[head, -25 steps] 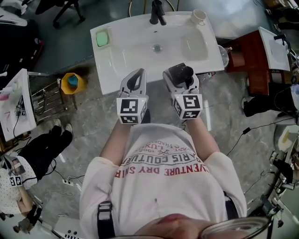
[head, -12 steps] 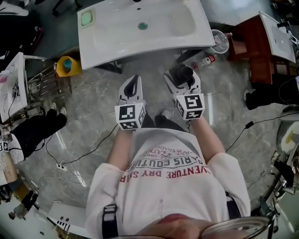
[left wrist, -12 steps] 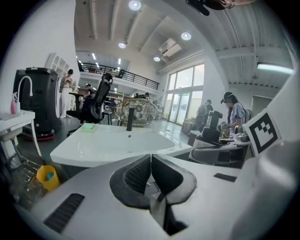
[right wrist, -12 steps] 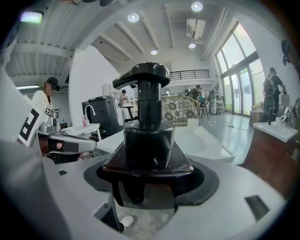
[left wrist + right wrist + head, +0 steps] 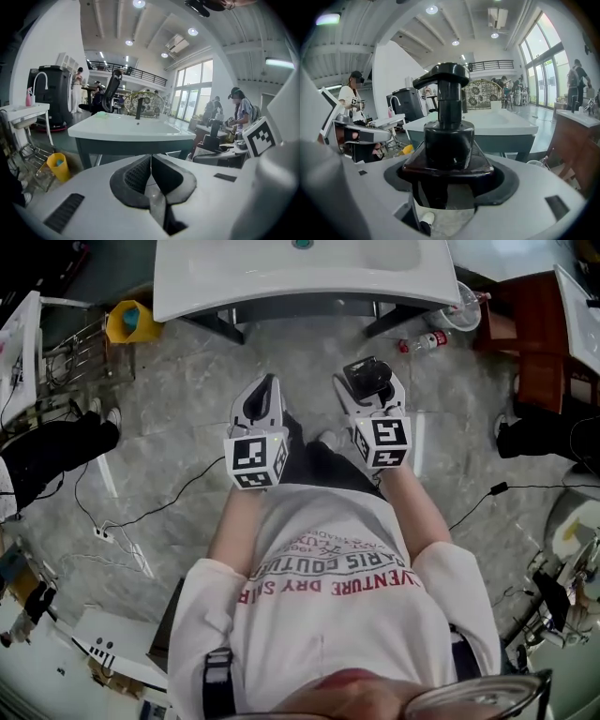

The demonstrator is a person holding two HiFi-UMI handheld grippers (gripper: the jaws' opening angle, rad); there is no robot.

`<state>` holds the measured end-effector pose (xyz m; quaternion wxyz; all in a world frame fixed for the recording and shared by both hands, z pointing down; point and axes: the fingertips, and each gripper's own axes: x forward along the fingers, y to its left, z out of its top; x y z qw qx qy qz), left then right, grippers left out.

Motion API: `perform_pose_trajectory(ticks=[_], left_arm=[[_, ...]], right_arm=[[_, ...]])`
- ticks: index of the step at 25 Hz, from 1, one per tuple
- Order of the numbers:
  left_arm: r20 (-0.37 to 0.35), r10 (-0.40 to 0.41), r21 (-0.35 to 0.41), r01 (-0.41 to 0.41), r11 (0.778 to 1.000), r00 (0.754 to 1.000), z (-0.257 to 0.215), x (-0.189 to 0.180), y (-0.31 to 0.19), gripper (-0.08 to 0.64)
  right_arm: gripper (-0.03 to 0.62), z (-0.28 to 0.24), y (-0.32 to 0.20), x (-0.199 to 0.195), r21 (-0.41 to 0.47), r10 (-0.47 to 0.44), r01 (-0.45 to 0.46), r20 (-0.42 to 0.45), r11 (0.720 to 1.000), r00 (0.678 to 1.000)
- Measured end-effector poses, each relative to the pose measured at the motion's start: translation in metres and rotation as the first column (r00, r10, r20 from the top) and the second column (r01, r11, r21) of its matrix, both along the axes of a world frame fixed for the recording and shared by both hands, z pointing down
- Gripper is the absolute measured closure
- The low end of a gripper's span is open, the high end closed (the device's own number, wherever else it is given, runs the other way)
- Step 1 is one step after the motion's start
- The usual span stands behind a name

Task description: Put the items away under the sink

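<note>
Two forearms reach forward side by side, stopping short of the sink (image 5: 281, 282). The left gripper (image 5: 265, 392) has its jaws pressed together on nothing. The right gripper (image 5: 368, 377) clamps an upright dark pump bottle (image 5: 449, 133) above the floor (image 5: 178, 442).

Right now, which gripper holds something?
The right gripper: its jaws grip a dark pump bottle; the left gripper has shut, empty jaws.
</note>
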<state>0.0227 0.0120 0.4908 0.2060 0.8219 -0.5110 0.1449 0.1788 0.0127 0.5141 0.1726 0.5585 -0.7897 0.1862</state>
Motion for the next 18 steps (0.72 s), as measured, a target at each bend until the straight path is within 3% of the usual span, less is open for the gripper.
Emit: perform_pose_trajectory(ticks=[8,18], left_arm=[[0.018,-0.007,0.014,0.006,1.000,1.000,0.073,-0.021,-0.048,0.532],[0.047,-0.034,0.120,0.028,0.992,0.998,0.205,-0.046,-0.122,0.532]], right_arm=[[0.218,0.080,-0.037,-0.020,-0.002,-0.029,0.029,-0.026,1.000,0.999],[0.218,0.233,-0.103,-0.050,0.044,-0.089,0.089,-0.004,0.995,0.996]])
